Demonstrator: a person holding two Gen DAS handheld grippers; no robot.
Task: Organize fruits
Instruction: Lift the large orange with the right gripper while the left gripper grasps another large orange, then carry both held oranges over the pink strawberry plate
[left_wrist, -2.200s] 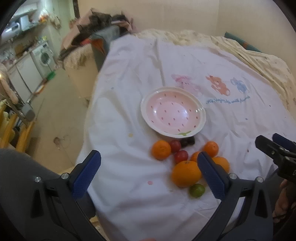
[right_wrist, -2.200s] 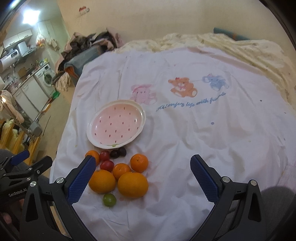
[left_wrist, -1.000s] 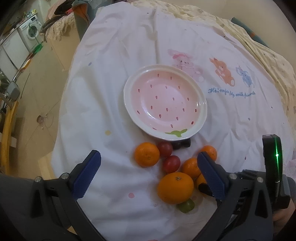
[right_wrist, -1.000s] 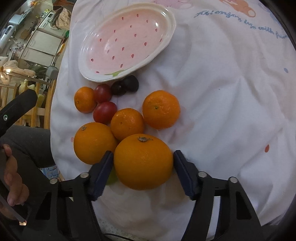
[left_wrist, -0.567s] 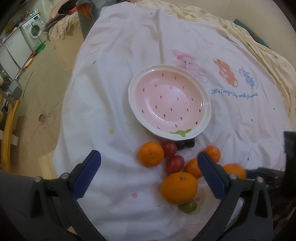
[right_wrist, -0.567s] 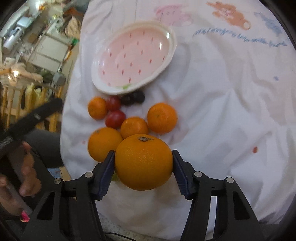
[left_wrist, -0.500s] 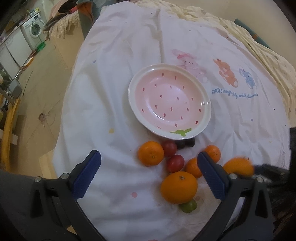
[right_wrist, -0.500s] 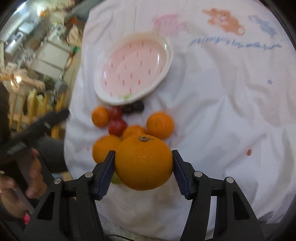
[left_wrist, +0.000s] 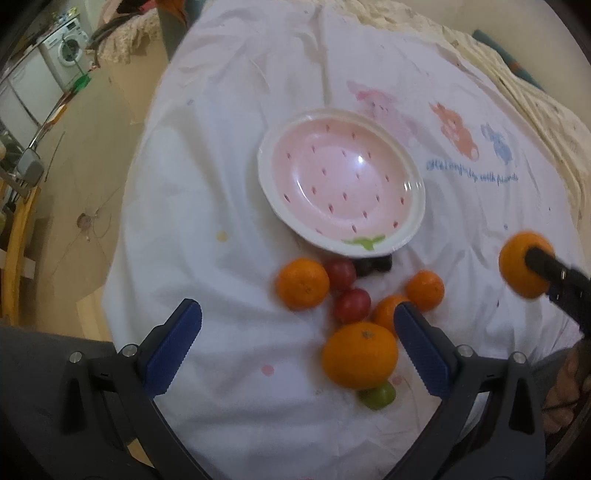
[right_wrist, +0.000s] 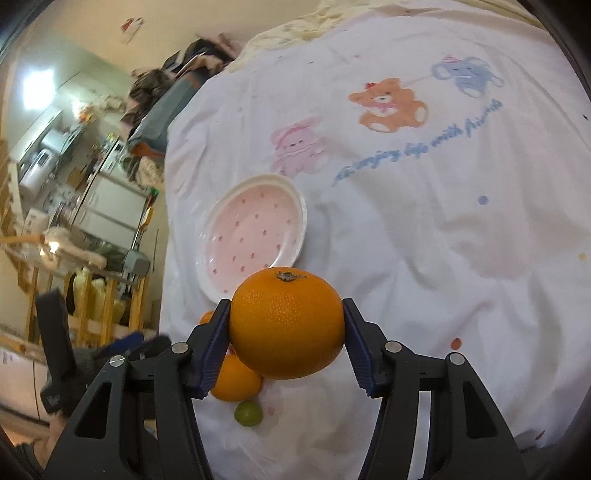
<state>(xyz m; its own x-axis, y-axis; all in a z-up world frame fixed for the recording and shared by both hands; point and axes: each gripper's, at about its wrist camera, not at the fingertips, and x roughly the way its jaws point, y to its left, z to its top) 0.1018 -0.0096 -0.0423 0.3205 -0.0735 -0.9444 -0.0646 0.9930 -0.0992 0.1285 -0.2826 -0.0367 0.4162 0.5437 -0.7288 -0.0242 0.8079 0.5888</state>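
From my left wrist view, my left hand-held gripper (left_wrist: 297, 343) hangs spread wide and holds nothing. The strawberry plate (left_wrist: 415, 173) on the white sheet (left_wrist: 192, 192) has no fruit in it. Just below its rim sit a mandarin (left_wrist: 303, 282), two red fruits (left_wrist: 352, 304), dark ones, more oranges and a green fruit (left_wrist: 376, 396), all unsorted.

From my right wrist view, my right hand-held gripper (right_wrist: 287, 334) pinches the big orange (right_wrist: 287, 328) between its pads, lifted clear of the sheet, near the plate's front edge. I judge the job barely begun: one fruit in hand, none placed, everything else waiting.
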